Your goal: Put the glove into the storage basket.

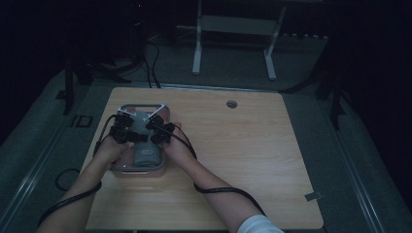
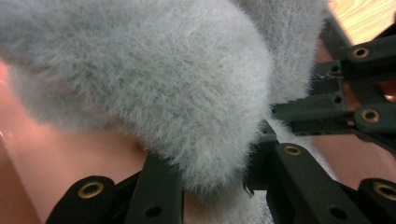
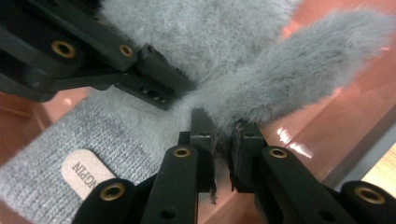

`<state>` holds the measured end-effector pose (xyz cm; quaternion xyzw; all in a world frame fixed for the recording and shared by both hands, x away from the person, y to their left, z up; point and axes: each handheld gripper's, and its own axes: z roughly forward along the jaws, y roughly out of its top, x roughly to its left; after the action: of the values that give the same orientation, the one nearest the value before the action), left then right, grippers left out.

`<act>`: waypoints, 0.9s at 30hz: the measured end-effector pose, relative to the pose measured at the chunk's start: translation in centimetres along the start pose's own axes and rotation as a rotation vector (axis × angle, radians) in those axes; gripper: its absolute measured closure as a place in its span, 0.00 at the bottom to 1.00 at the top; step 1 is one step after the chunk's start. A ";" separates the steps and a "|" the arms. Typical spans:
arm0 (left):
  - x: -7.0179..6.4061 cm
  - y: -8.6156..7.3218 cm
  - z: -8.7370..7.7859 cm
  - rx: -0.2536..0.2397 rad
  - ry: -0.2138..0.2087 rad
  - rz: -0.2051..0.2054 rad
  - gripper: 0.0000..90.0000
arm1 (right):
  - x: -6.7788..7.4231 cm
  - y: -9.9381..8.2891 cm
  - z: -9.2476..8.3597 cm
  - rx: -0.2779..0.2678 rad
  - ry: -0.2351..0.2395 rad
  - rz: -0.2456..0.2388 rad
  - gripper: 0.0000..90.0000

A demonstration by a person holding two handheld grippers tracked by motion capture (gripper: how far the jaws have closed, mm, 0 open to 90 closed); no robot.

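A fluffy grey knitted glove [image 3: 243, 60] with a ribbed cuff and small beige label lies in a shallow pink plastic tray [image 1: 165, 112] on the pale wooden table [image 1: 252, 155]; the left gripper [image 1: 121, 127] pinches its fuzzy body with jaws pressed in; the right gripper [image 3: 223, 140] has its 2 jaws clamped on the glove's fuzzy thumb.

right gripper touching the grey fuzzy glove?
Touching. The right gripper view shows the right gripper with its fingers pinched on the fluffy thumb of the grey glove, fur pressed between them.
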<state>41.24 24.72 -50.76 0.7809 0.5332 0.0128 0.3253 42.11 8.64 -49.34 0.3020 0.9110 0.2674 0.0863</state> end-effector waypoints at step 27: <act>-2.3 -2.4 -5.3 -0.308 0.146 0.101 0.18 | -2.7 -1.9 -6.0 -0.174 0.205 -0.042 0.29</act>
<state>36.31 25.92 -47.14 0.7446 0.5073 0.1674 0.4002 41.43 3.18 -45.32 0.2456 0.8945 0.3728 0.0243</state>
